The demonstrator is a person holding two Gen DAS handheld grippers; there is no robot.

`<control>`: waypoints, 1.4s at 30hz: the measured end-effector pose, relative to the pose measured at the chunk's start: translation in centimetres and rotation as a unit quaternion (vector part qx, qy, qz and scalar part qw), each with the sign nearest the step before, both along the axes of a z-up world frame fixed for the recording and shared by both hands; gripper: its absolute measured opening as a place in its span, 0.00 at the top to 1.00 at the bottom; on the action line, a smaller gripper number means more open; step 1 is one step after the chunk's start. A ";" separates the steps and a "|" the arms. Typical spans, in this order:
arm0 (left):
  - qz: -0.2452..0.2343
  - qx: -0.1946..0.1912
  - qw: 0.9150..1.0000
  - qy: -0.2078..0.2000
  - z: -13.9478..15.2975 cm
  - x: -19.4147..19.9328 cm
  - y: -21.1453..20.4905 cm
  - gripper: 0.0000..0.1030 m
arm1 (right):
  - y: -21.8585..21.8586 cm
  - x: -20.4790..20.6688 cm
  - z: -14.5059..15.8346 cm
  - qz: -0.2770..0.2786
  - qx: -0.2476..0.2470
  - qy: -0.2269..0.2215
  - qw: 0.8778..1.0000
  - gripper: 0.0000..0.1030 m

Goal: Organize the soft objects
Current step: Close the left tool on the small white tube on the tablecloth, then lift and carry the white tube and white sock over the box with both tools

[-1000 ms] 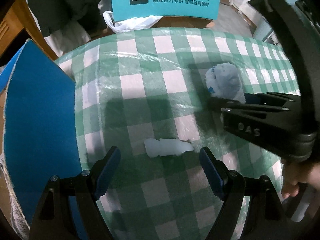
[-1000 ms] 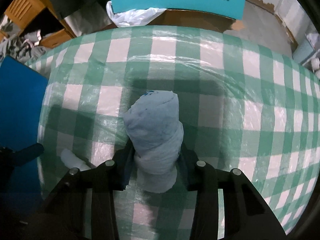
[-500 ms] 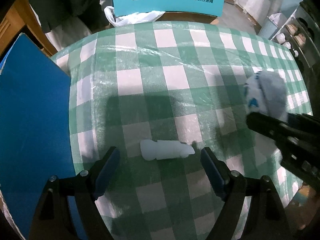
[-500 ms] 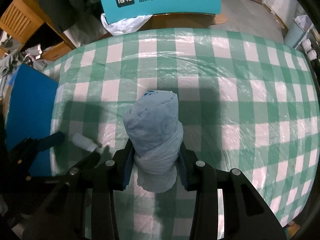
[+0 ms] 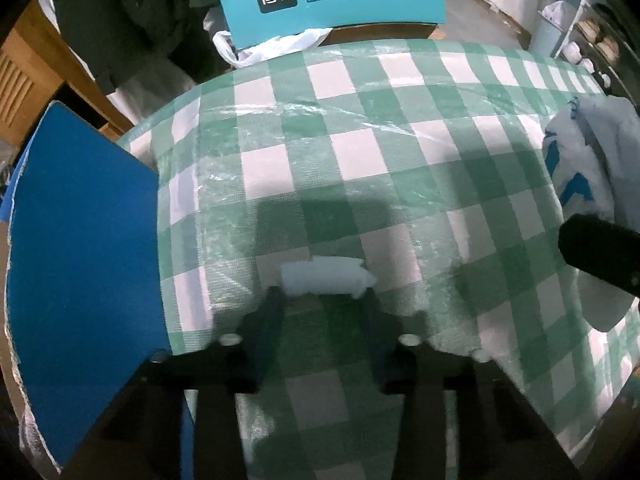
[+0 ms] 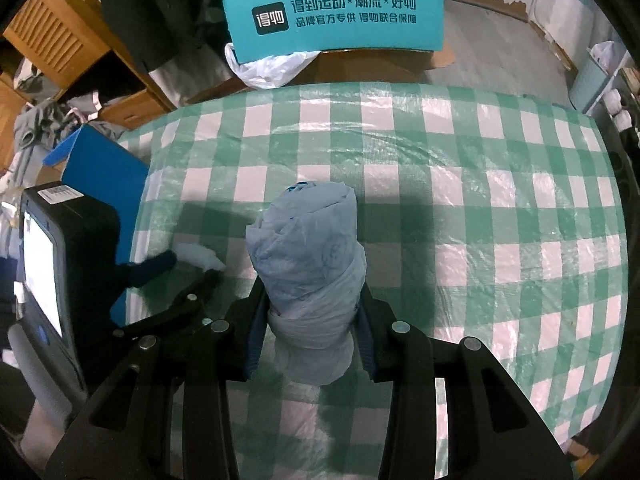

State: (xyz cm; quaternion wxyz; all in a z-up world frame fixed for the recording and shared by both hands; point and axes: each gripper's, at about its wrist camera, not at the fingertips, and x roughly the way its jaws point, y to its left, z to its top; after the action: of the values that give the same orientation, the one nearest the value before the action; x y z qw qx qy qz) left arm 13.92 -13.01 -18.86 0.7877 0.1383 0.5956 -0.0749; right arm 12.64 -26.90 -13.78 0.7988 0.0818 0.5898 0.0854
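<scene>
1. My right gripper (image 6: 310,312) has its jaws clamped on the rolled pale-blue bag (image 6: 310,256), held above the checked bench (image 6: 480,208).
2. My left gripper (image 5: 322,304) has its jaws narrowed on either side of the small white wad (image 5: 326,278), its tips at the wad's ends; I cannot tell whether they grip.
3. The wad lies on the bench near the blue board (image 5: 80,272).

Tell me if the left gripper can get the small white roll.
Probably yes. The left gripper is open, its fingertips either side of the white roll on the tablecloth, nothing between. The right gripper holds the blue bundle off to the side.
</scene>
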 end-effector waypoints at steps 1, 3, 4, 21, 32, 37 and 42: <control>-0.001 -0.009 1.000 0.006 0.0 -0.1 -0.1 0.78 | 0.0 0.0 0.0 0.000 0.000 0.000 1.000 0.63; -0.001 -0.009 1.000 0.007 -0.1 -0.1 0.0 0.91 | 0.0 -0.1 0.2 0.001 -0.001 0.000 1.000 0.63; 0.000 -0.013 1.000 0.008 0.0 -0.1 0.1 0.91 | -0.1 -0.2 0.3 0.001 -0.002 -0.001 1.000 0.63; -0.013 -0.080 0.997 0.007 2.3 -0.6 1.4 0.95 | -0.8 -1.3 2.2 -0.003 -0.001 -0.020 1.000 0.63; -0.078 -0.067 0.995 -0.010 1.9 0.3 0.3 0.37 | -1.7 -1.4 1.5 -0.011 0.010 -0.014 1.000 0.63; -0.101 -0.056 0.993 -0.013 1.3 0.7 -0.4 0.36 | -2.0 -1.2 0.7 -0.014 0.012 -0.006 1.000 0.63; -0.114 -0.060 0.992 -0.014 0.9 1.1 -0.8 0.36 | -2.3 -1.3 0.6 -0.016 0.014 -0.004 1.000 0.63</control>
State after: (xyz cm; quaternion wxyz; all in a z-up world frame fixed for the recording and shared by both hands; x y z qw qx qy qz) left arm 15.06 -13.86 -18.00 0.7890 0.1589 0.5597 -0.1974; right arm 11.38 -29.21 -13.19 0.8012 0.1019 0.5841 0.0806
